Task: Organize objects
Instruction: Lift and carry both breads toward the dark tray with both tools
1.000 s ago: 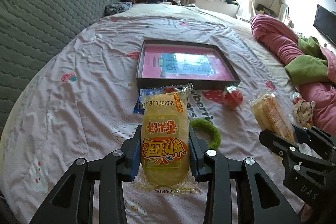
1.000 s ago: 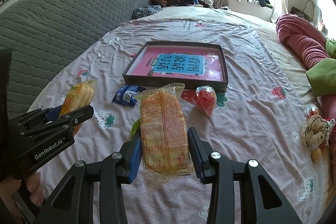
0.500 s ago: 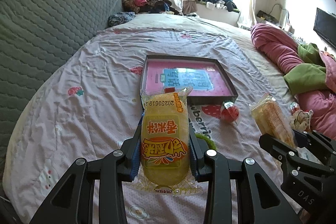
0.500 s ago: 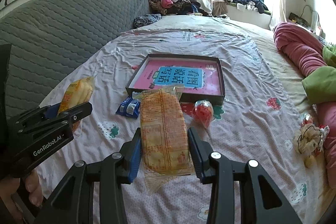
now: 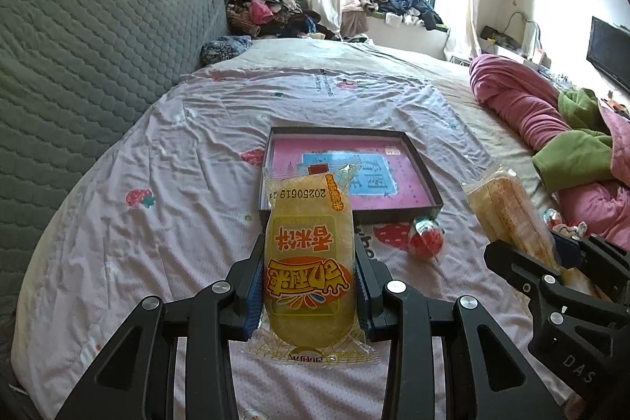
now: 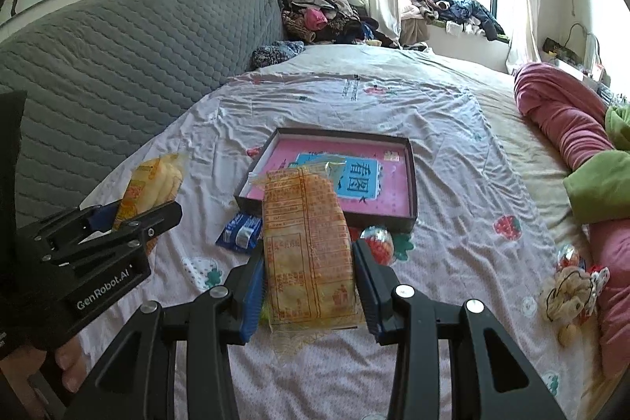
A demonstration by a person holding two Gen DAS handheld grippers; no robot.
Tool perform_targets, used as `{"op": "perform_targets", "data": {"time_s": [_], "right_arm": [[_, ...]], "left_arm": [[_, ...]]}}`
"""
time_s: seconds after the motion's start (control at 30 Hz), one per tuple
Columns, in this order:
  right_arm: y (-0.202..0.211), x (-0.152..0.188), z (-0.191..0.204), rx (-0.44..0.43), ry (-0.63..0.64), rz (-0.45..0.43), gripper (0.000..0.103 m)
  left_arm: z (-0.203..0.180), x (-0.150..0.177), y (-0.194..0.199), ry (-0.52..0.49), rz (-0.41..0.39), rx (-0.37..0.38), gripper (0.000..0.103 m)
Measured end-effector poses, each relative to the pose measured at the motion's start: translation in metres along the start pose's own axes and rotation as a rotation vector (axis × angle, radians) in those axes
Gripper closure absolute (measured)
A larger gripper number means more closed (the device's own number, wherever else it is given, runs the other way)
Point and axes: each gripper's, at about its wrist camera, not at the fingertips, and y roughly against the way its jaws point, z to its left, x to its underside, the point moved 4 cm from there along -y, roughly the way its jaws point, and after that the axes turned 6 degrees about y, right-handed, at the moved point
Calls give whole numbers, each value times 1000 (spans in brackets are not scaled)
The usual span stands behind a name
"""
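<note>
Both grippers ride above the bed, the left gripper [image 5: 309, 280] pinching a yellow snack pack [image 5: 308, 262] at lower centre, the right gripper [image 6: 309, 284] clamped on an orange cracker pack [image 6: 307, 247], the dark tray [image 5: 427, 180] lying beyond.

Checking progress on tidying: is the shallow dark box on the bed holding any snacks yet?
No. The box shows only its pink printed bottom; both snack packs sit clamped in the grippers.

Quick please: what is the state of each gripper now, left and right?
Left gripper: jaws closed on the yellow snack packet.
Right gripper: jaws closed on the orange cracker packet.
</note>
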Motion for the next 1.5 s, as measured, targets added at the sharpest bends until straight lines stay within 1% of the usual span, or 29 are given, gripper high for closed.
{"op": "perform_targets", "data": {"time_s": [0.47,0.83,1.07,1.5], "right_arm": [[-17,-27,-18,15,-19,-28,61],[-39,-47,-28,-2,-33,-44,61],[-59,-60,-38,-15,-52,-50,61],[-99,-82,-51,-13,-59,-61,61]], "left_arm": [[-11,-28,-19,-4,-18,-6,64],[-14,-48,-47,-10,-24,-15,64],[-16,-63,-75,-12,-23,-26,64],[-22,-72,-135,-10,6,-24,64]]}}
